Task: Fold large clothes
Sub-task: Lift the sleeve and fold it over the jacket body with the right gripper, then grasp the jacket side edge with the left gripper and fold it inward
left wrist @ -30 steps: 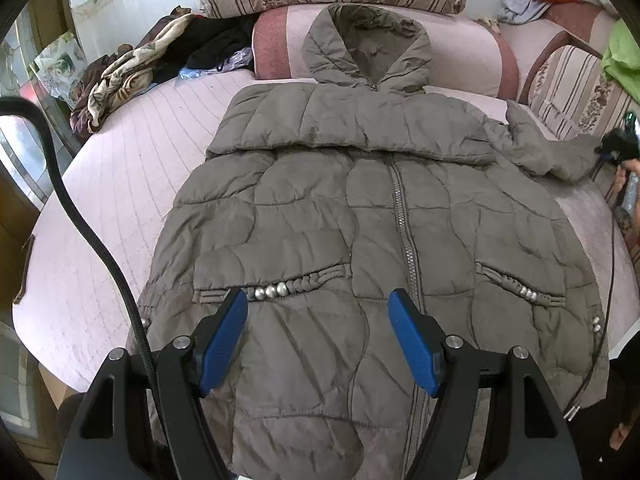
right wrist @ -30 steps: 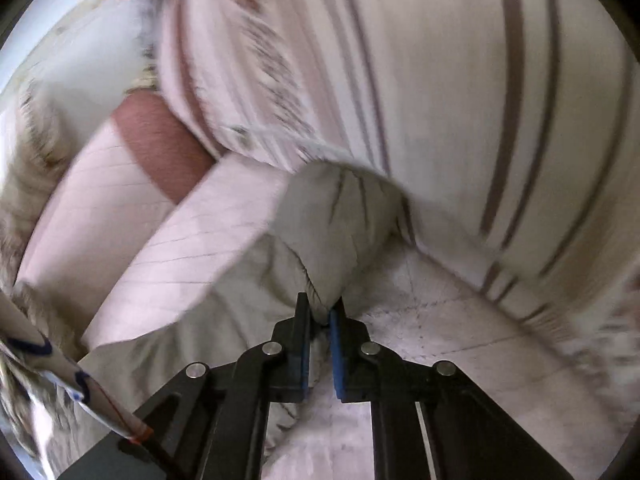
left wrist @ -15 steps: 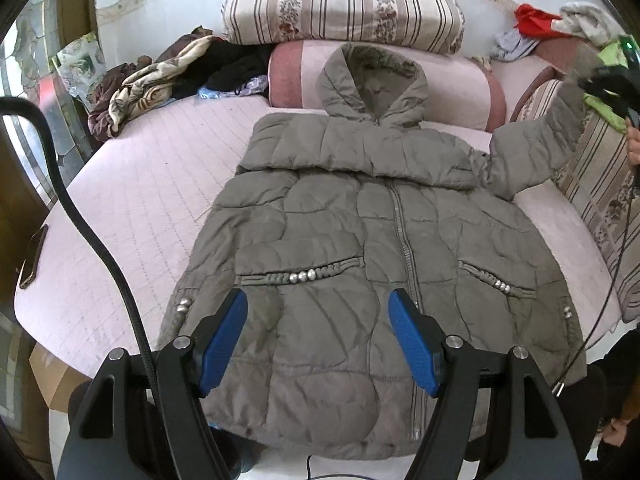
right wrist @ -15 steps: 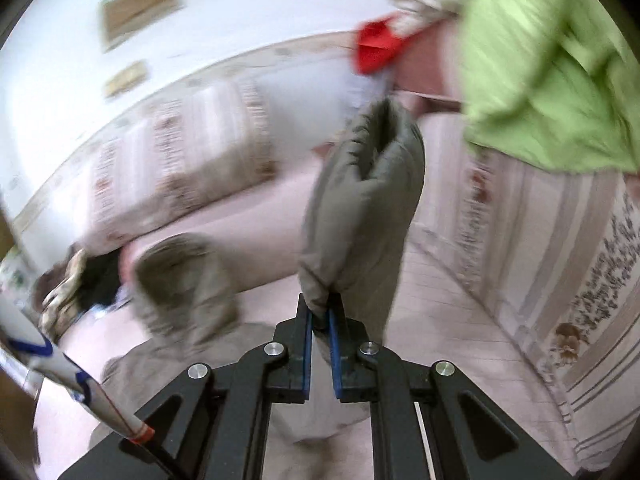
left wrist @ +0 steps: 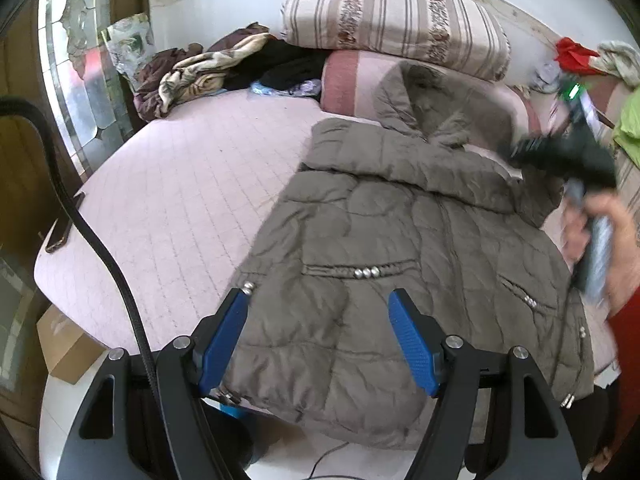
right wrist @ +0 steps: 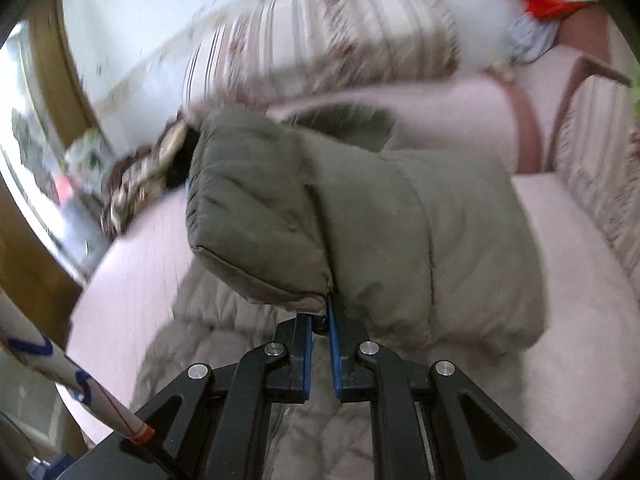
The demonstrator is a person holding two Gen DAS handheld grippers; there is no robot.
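Note:
A large olive-grey quilted hooded coat (left wrist: 384, 248) lies front up on the pink bed (left wrist: 180, 184), hood toward the pillows. My left gripper (left wrist: 320, 320) hovers open above its lower hem, with nothing between the blue pads. My right gripper (right wrist: 319, 316) is shut on the cuff of the coat's sleeve (right wrist: 256, 216), which it holds up over the coat's chest. In the left wrist view that right gripper (left wrist: 520, 154) shows blurred at the right, held by a hand (left wrist: 612, 248).
A striped bolster (left wrist: 392, 20) and a pink one (left wrist: 352, 76) lie at the head of the bed. Heaped clothes (left wrist: 208, 68) sit at the back left, red and green garments (left wrist: 576, 52) at the back right. A cardboard box (left wrist: 64, 348) stands on the floor at the left.
The right gripper lifted the sleeve off the bed at the right and swung it left, over the coat's body. The left gripper drew back from the hem and up, still open.

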